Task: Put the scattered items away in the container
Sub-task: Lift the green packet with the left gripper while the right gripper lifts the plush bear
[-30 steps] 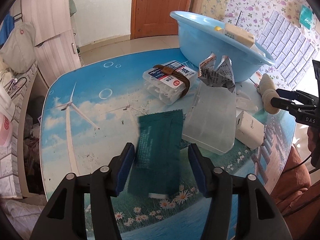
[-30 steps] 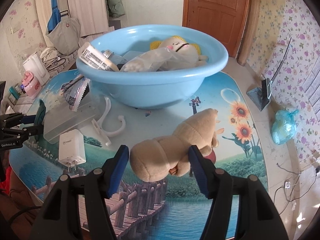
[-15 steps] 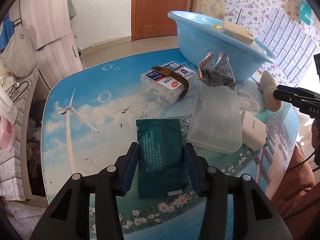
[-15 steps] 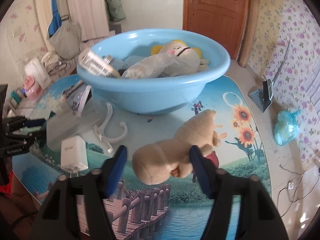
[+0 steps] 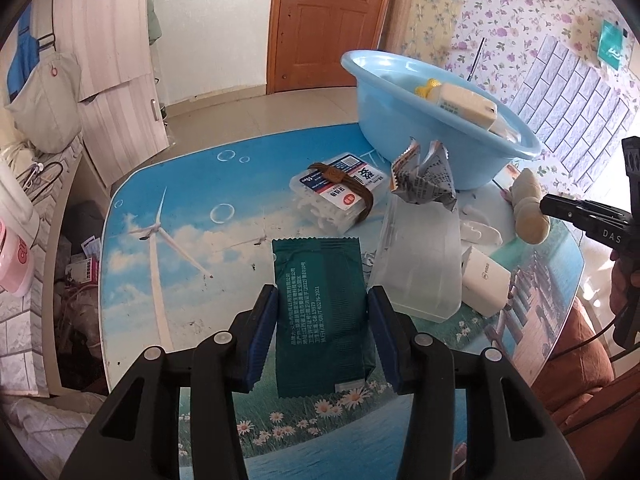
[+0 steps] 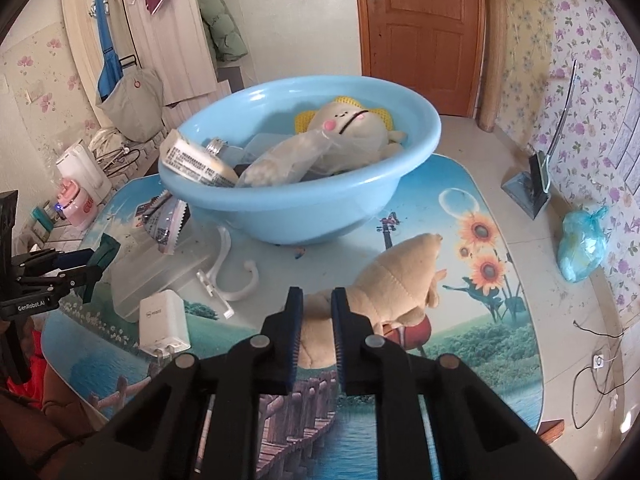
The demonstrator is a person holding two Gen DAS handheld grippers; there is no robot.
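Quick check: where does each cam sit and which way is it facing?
Left wrist: on the left hand-held gripper, looking down at the green packet it clamps; right hand-held gripper at frame right.
Right wrist: on the right hand-held gripper, shut on the plush toy, facing the door.
Shared: blue basin, white charger.

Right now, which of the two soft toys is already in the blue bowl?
The pale round-faced plush with pink cheeks, lying inside the blue bowl. The other, a plain tan plush, is out on the table, squeezed between the right gripper's jaws.
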